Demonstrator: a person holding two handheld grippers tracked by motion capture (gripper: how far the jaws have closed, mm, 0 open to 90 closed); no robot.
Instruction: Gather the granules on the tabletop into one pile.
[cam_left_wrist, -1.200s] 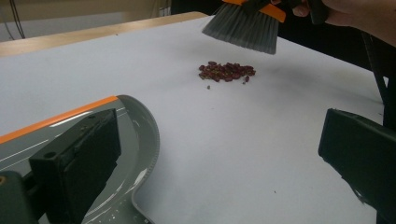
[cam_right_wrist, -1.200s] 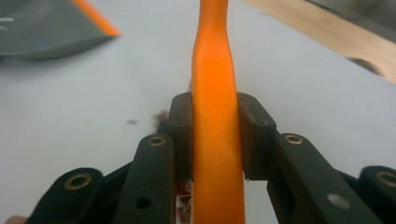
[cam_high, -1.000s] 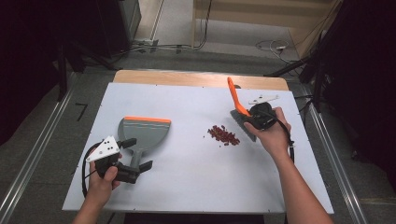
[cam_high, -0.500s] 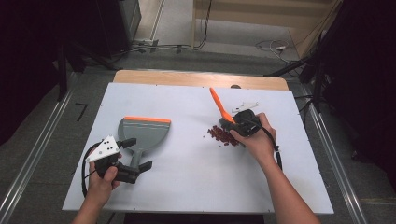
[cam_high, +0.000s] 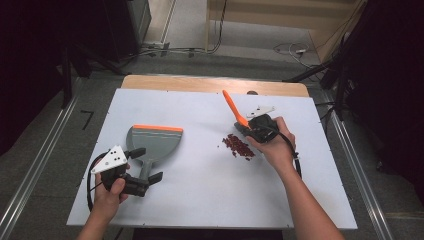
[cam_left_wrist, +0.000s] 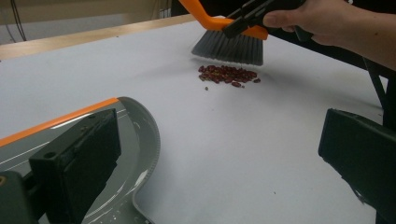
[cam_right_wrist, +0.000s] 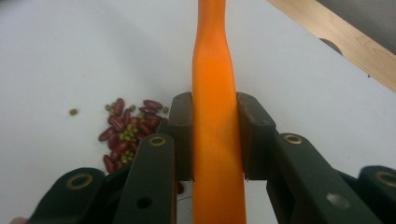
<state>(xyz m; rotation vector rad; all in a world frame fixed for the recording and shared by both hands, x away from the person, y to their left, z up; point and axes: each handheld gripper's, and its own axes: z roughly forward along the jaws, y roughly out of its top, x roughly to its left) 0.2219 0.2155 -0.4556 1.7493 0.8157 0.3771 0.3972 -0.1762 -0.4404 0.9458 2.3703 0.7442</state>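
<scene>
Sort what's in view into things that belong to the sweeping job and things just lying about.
In the job: brush, clamped in the right gripper; pile of red beans; grey dustpan, with the left gripper open at its handle.

Lying about: cables on the floor beyond the table.

Brush (cam_high: 231, 107): orange plastic handle, grey bristle head (cam_left_wrist: 229, 47). Right of centre in the high view, handle slanting to the upper left; bristles down, just behind the beans.

Beans (cam_high: 239, 146): small loose heap of dark red beans mixed with tiny green ones (cam_right_wrist: 122, 135), lying right of centre in the high view, one green bean apart.

Dustpan (cam_high: 151, 142): grey, orange front lip, lying flat at lower left, well apart from the beans.
</scene>
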